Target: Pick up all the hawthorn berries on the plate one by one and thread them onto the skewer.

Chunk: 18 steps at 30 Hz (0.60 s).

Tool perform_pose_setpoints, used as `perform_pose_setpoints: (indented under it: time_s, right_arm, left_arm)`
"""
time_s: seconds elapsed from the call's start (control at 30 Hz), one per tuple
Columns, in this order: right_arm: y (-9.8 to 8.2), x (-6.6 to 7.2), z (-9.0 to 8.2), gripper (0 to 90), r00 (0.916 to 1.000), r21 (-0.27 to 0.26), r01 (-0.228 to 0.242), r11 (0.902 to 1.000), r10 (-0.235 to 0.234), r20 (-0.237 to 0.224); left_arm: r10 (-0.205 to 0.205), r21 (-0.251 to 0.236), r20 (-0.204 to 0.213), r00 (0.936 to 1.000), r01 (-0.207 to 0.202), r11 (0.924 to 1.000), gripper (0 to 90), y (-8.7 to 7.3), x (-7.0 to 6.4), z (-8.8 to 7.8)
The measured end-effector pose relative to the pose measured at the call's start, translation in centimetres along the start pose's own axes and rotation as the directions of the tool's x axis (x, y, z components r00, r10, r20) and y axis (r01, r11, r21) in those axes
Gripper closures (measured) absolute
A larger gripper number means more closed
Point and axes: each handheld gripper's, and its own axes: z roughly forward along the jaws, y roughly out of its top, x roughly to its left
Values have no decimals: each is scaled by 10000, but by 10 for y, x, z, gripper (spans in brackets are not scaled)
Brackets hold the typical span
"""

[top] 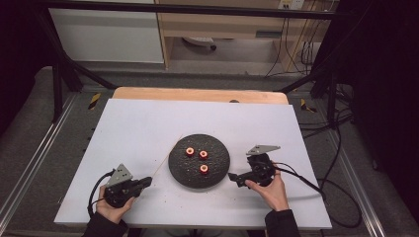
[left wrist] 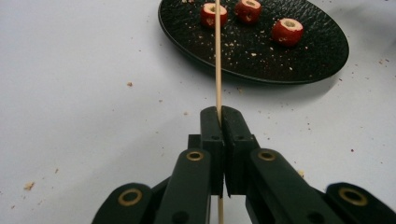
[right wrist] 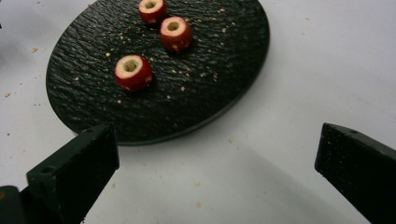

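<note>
White worktop [top: 143, 128]: your left claw [left wrist: 219, 116] pinches a skewer [left wrist: 217, 56] aimed straight ahead at the plate [left wrist: 322, 56] of cored fruit [left wrist: 287, 31]; right claw [right wrist: 215, 154] gapes empty, just beside it.

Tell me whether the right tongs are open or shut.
Open. In the right gripper view the right tongs show their two black jaws far apart with bare white table between them, short of the black plate.

left gripper [left wrist: 219, 116] pinches a thin wooden skewer [left wrist: 217, 56] pointing toward a black plate [left wrist: 322, 56] bearing three cored red fruits [left wrist: 287, 31].
</note>
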Motion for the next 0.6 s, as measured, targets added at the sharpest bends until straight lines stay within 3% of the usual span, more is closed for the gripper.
perform_pose_setpoints:
  time_s: [0.37,0.6]
  right_arm:
    - [40,30,19,19,9980,849,632,9944,-624,-119]
    - [59,45,35,81,9943,1563,1061,9820,-1032,-264]
  left_arm:
    - [-44,-104,-3,10000,44,9999,879,-2,4,-3]
    - [8,-60,1,10000,-8,10000,879,-3,3,-2]
